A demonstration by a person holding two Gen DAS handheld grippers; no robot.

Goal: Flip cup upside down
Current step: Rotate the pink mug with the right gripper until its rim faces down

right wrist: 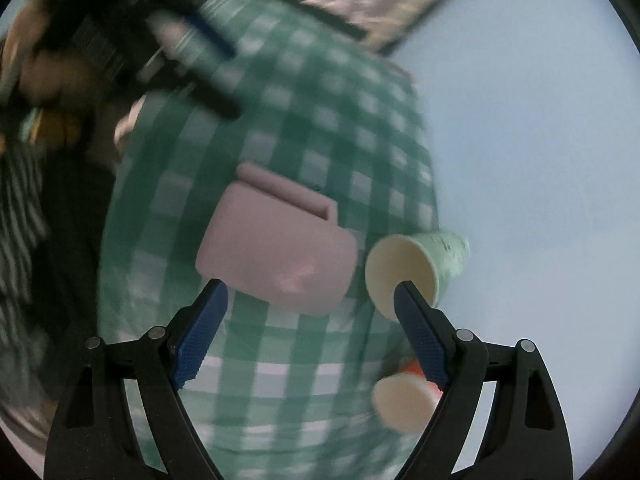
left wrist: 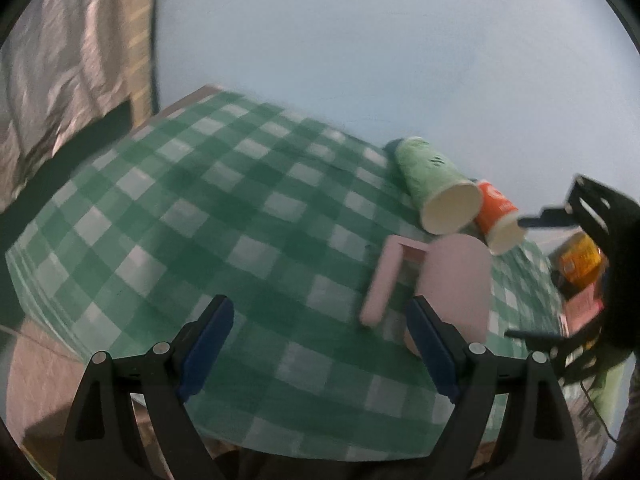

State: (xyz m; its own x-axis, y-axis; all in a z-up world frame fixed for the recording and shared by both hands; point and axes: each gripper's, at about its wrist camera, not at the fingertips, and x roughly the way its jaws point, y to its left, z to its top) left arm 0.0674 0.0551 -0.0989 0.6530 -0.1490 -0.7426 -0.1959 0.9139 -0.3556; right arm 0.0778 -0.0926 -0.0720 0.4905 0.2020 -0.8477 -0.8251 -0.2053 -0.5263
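A pink mug (right wrist: 276, 256) with a squared handle (right wrist: 288, 190) stands on the green checked tablecloth (right wrist: 288, 380). It also shows in the left wrist view (left wrist: 456, 280), with its handle (left wrist: 382, 284) to its left. My right gripper (right wrist: 310, 332) is open and empty, just short of the mug. My left gripper (left wrist: 320, 344) is open and empty over the cloth, the mug beside its right finger (left wrist: 430, 344). The right gripper also shows at the right edge of the left wrist view (left wrist: 560, 276). Both views are blurred by motion.
A green paper cup (left wrist: 436, 184) (right wrist: 416, 268) and an orange paper cup (left wrist: 498, 216) (right wrist: 404, 400) stand by the mug. An orange packet (left wrist: 578, 258) lies at the right. The table edge (left wrist: 192, 96) meets a pale blue wall (left wrist: 360, 40). Grey curtain (left wrist: 60, 60) hangs left.
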